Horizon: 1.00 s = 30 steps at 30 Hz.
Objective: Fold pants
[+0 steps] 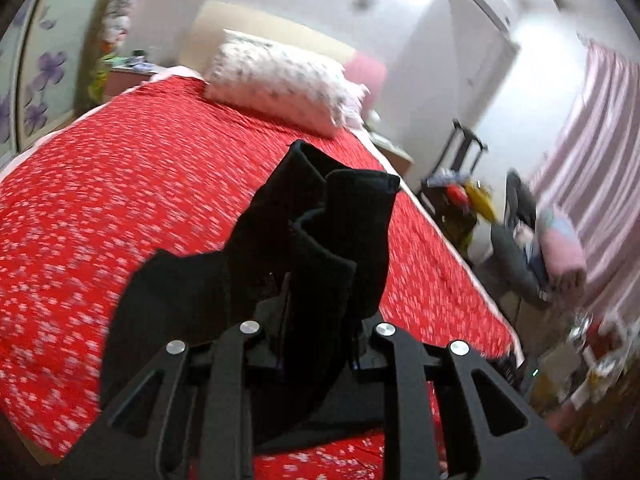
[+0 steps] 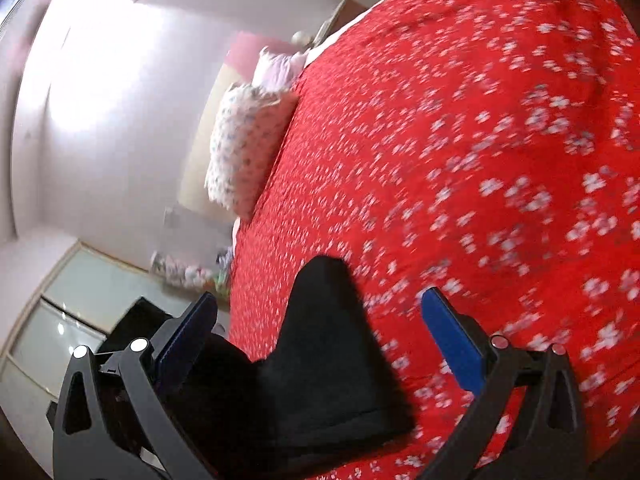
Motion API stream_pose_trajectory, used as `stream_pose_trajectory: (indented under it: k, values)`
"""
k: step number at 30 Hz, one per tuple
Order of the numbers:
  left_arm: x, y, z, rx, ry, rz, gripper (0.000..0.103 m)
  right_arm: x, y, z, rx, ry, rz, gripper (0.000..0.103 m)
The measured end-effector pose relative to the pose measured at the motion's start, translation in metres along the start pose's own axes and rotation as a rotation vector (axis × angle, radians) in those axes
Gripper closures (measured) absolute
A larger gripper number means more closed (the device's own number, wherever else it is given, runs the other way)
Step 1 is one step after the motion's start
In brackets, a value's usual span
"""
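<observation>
Two tilted, motion-blurred fisheye views over a bed (image 1: 120,184) covered in a red spread with small white flowers.

In the left wrist view, the left gripper (image 1: 316,344) is pressed together on a bunch of black pants (image 1: 320,248). The fabric rises in thick folds straight out from between its jaws, lifted above the bed, with another flap drooping to the left.

In the right wrist view, the right gripper (image 2: 320,328) is spread wide, and its blue fingers (image 2: 452,336) stand well apart. Black pants fabric lies between them on the red spread, but neither finger clamps it.

A white flowered pillow (image 1: 280,80) rests at the head of the bed, well apart from the pants.
</observation>
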State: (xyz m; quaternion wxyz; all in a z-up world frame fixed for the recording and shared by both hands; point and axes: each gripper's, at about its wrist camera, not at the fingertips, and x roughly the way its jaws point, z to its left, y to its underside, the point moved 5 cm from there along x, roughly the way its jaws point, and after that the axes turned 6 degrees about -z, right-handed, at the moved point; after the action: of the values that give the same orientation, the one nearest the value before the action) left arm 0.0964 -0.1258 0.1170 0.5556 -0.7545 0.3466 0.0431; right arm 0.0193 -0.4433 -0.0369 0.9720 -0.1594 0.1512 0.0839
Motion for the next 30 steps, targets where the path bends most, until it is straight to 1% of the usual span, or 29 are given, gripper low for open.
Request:
stream_pose_trajectory:
  k: [4, 6, 11, 14, 16, 18, 20, 22, 23, 24, 25, 26, 27, 28, 29, 30]
  values:
    - [0.033, 0.033, -0.024, 0.039, -0.009, 0.062, 0.082, -0.005, -0.006, -0.005, 0.016, -0.018, -0.006, 0.001]
    - [0.049, 0.052, -0.038, 0.082, -0.031, 0.100, 0.082, -0.004, -0.006, -0.003, 0.003, -0.028, 0.002, 0.001]
    - [0.080, 0.097, -0.049, 0.197, -0.099, 0.153, 0.082, -0.007, -0.010, 0.002, -0.034, -0.039, -0.006, 0.001]
    - [0.100, 0.125, -0.054, 0.274, -0.138, 0.207, 0.079, -0.011, -0.013, 0.002, -0.038, -0.043, -0.016, 0.001]
    - [0.111, 0.141, -0.057, 0.323, -0.158, 0.242, 0.075, -0.011, -0.016, 0.000, -0.035, -0.043, -0.017, 0.001]
    - [0.110, 0.145, -0.058, 0.346, -0.171, 0.220, 0.073, -0.011, -0.017, -0.001, -0.034, -0.042, -0.012, 0.001]
    - [0.108, 0.145, -0.062, 0.365, -0.166, 0.213, 0.070, -0.012, -0.018, -0.001, -0.039, -0.042, -0.013, 0.001]
    - [0.100, 0.144, -0.064, 0.357, -0.112, 0.209, 0.055, -0.014, -0.020, -0.002, -0.047, -0.041, -0.018, 0.001]
    - [0.093, 0.143, -0.065, 0.343, -0.073, 0.200, 0.049, -0.015, -0.021, -0.001, -0.052, -0.041, -0.023, 0.001]
    - [0.085, 0.143, -0.066, 0.323, -0.016, 0.188, 0.039, -0.016, -0.021, 0.000, -0.059, -0.045, -0.029, 0.001]
    - [0.071, 0.139, -0.067, 0.295, 0.076, 0.163, 0.030, -0.018, -0.021, 0.001, -0.066, -0.054, -0.032, 0.001]
    - [0.057, 0.134, -0.066, 0.272, 0.134, 0.131, 0.025, -0.019, -0.021, 0.003, -0.073, -0.069, -0.033, 0.001]
    - [0.043, 0.126, -0.061, 0.244, 0.172, 0.092, 0.016, -0.021, -0.019, 0.008, -0.089, -0.097, -0.035, 0.001]
    - [0.034, 0.119, -0.056, 0.221, 0.188, 0.066, 0.009, -0.023, -0.017, 0.014, -0.109, -0.126, -0.031, 0.001]
    - [0.025, 0.111, -0.046, 0.191, 0.185, 0.035, 0.007, -0.024, -0.014, 0.021, -0.133, -0.164, -0.020, 0.001]
    - [0.018, 0.102, -0.033, 0.163, 0.167, 0.006, 0.005, -0.024, -0.008, 0.033, -0.166, -0.234, 0.012, 0.001]
